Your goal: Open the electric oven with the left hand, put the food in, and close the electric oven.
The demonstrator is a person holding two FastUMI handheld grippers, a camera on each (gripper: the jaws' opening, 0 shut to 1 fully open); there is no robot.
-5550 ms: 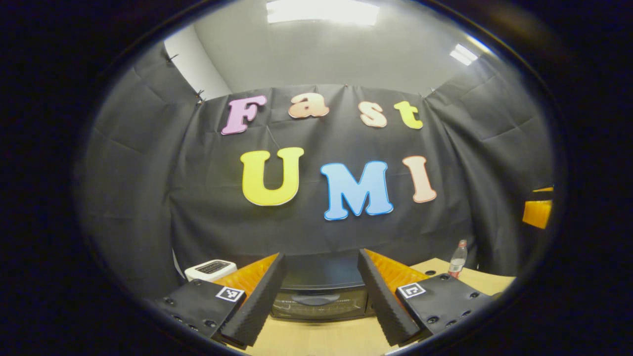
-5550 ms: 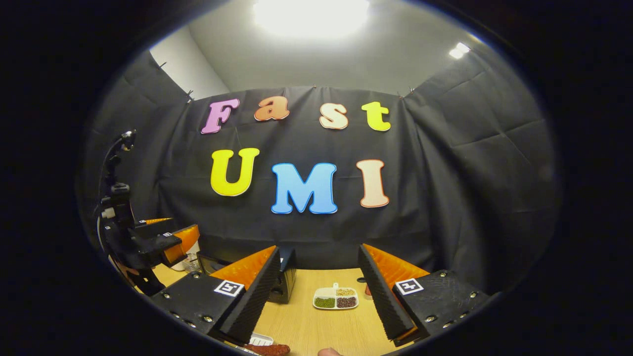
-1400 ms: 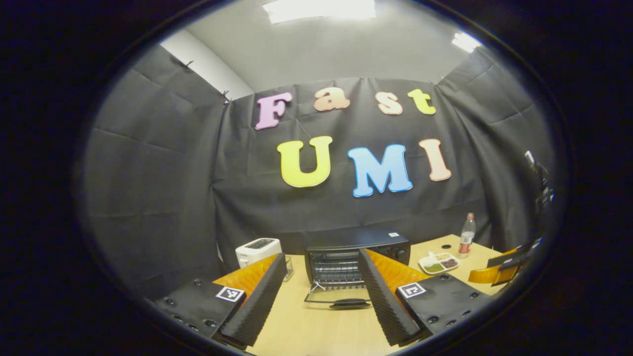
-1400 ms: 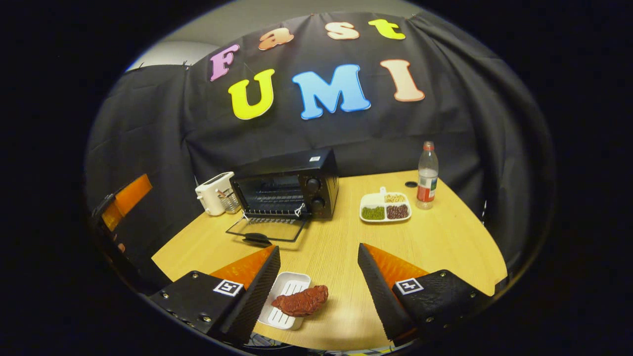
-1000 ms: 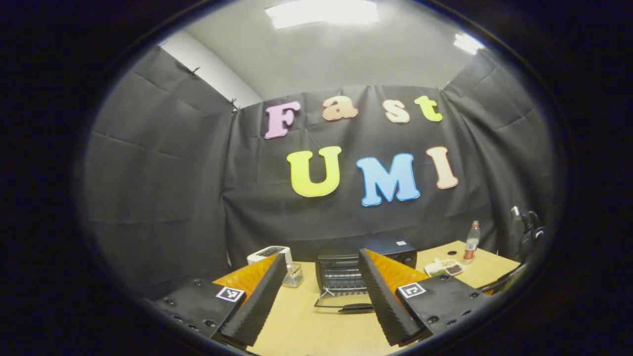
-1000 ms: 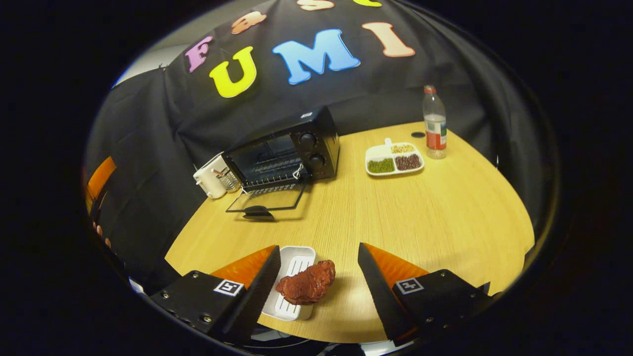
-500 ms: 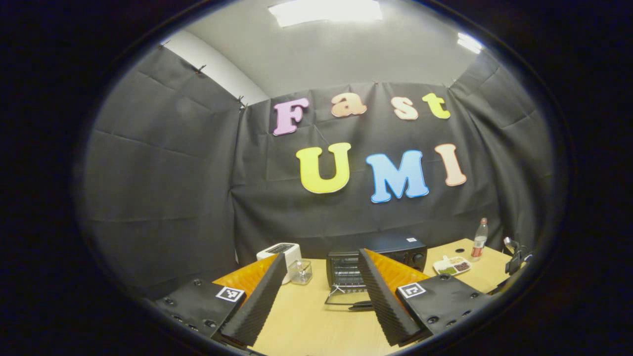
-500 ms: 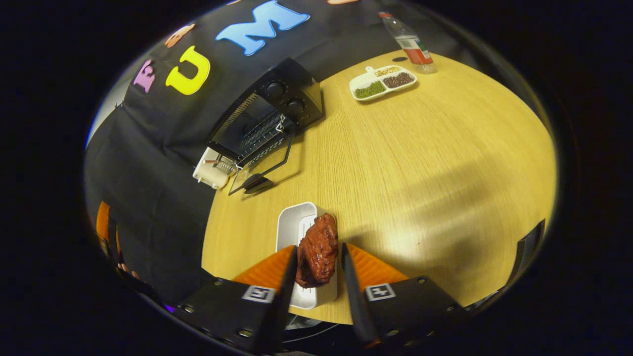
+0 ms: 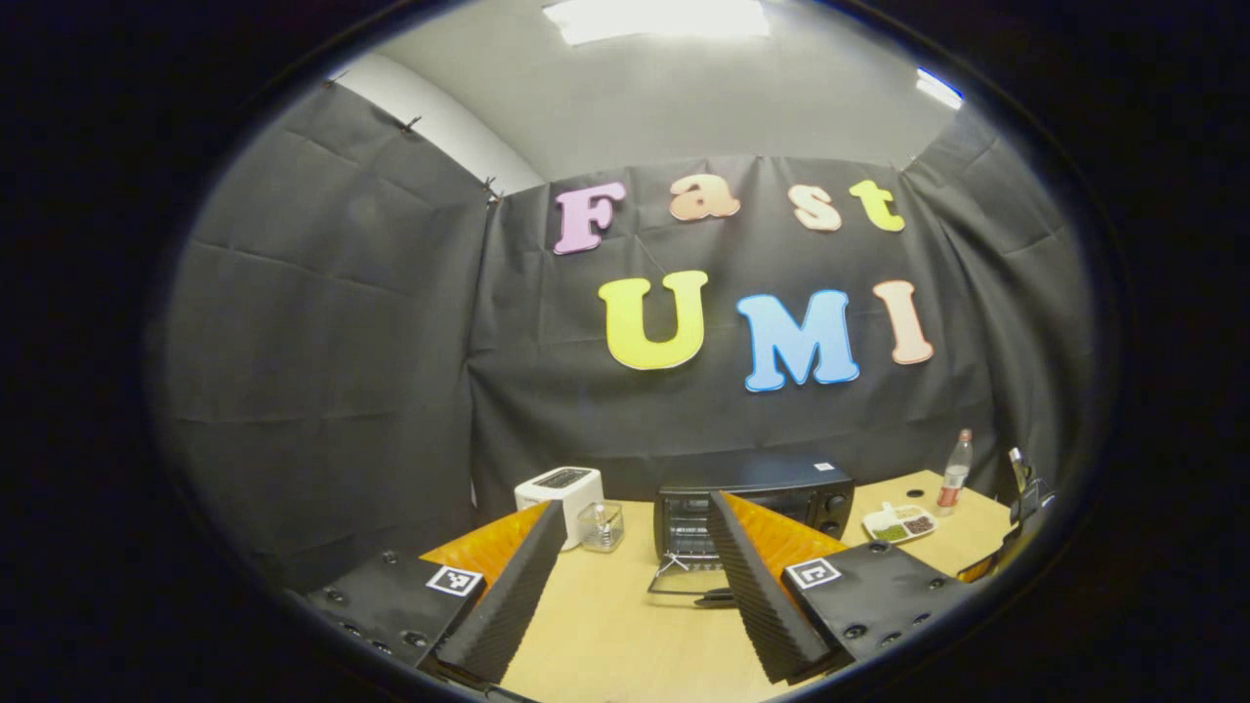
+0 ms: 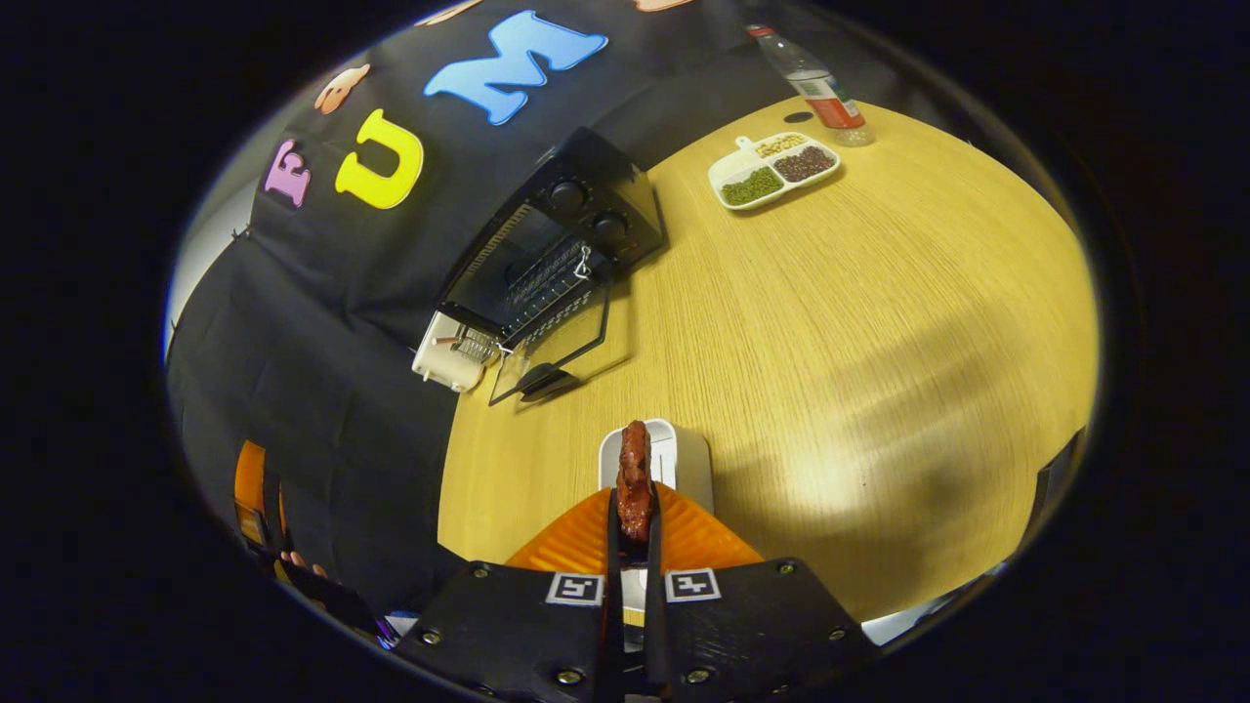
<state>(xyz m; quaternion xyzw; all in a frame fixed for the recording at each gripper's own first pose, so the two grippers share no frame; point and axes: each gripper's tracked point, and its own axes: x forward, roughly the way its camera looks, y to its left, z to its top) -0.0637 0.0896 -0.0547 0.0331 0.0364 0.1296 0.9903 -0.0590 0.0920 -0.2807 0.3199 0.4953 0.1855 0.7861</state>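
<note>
Presently right gripper (image 10: 633, 517) pinches the meat (image 10: 635, 480) edgewise over its white tray (image 10: 684, 459), ready for carrying; oven (image 10: 557, 254) door (image 10: 552, 342) lies flat open; left gripper (image 9: 633, 576) idles, fingers parted, nothing held

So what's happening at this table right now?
A person is working two handheld grippers. The right gripper has clamped a reddish piece of meat above its white tray. The electric oven has its glass door folded down. The left gripper is open, holding nothing.
</note>
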